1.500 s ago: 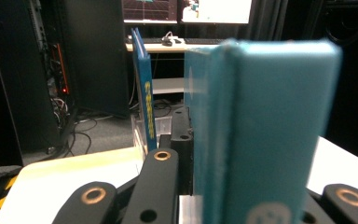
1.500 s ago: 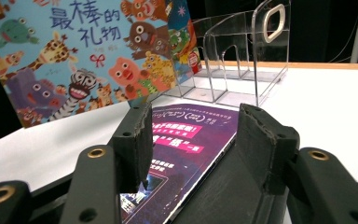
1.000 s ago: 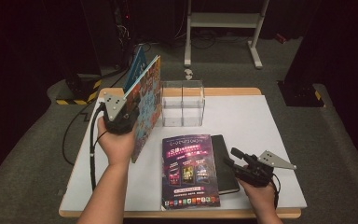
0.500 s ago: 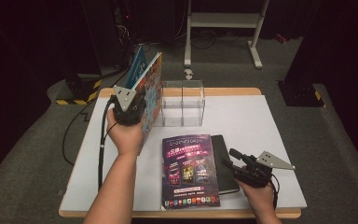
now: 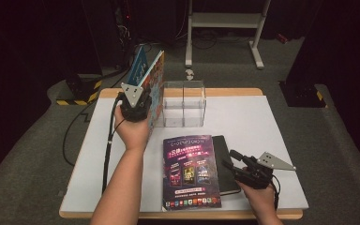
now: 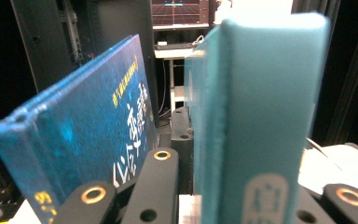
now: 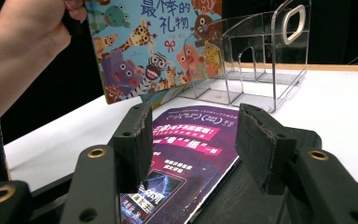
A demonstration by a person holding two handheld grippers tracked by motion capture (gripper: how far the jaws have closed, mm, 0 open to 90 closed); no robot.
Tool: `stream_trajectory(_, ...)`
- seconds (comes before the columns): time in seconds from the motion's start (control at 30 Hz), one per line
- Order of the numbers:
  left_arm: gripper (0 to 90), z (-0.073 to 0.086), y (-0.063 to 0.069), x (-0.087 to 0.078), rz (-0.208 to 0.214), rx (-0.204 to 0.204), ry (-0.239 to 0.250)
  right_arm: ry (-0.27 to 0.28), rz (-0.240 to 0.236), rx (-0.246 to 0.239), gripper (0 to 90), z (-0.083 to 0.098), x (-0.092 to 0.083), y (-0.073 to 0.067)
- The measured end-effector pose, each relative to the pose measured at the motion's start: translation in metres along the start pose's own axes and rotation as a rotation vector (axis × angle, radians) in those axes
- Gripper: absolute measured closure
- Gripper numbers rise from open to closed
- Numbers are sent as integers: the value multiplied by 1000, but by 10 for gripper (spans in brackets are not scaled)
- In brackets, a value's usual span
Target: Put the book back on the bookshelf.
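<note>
Upright beside the clear rack (image 5: pixel 183 104), two books (image 5: pixel 151 84) sit clamped in the left hand-held gripper (image 5: pixel 136 105)

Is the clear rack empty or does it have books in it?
Empty. The rack has bare slots; the animal book stands beside it, outside.

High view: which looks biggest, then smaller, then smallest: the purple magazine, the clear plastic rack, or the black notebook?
1. Purple magazine, lying flat on the table.
2. Clear plastic rack.
3. Black notebook, though the magazine covers part of it, so its full size is unsure.
</note>
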State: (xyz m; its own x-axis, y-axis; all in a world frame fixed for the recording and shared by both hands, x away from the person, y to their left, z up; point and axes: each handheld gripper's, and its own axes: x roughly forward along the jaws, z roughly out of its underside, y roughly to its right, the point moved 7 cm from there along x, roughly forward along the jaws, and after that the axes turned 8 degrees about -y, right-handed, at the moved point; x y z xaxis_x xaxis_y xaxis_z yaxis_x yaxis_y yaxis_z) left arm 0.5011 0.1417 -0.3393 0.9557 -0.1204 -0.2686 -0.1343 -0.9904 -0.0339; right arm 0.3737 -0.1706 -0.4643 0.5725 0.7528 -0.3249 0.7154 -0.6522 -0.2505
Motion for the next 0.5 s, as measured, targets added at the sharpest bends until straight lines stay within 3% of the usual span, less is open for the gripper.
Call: stream_trajectory(0.5, 807, 19, -4, -10, 15, -14, -16, -7, -7, -4, 458, 1, 1, -3)
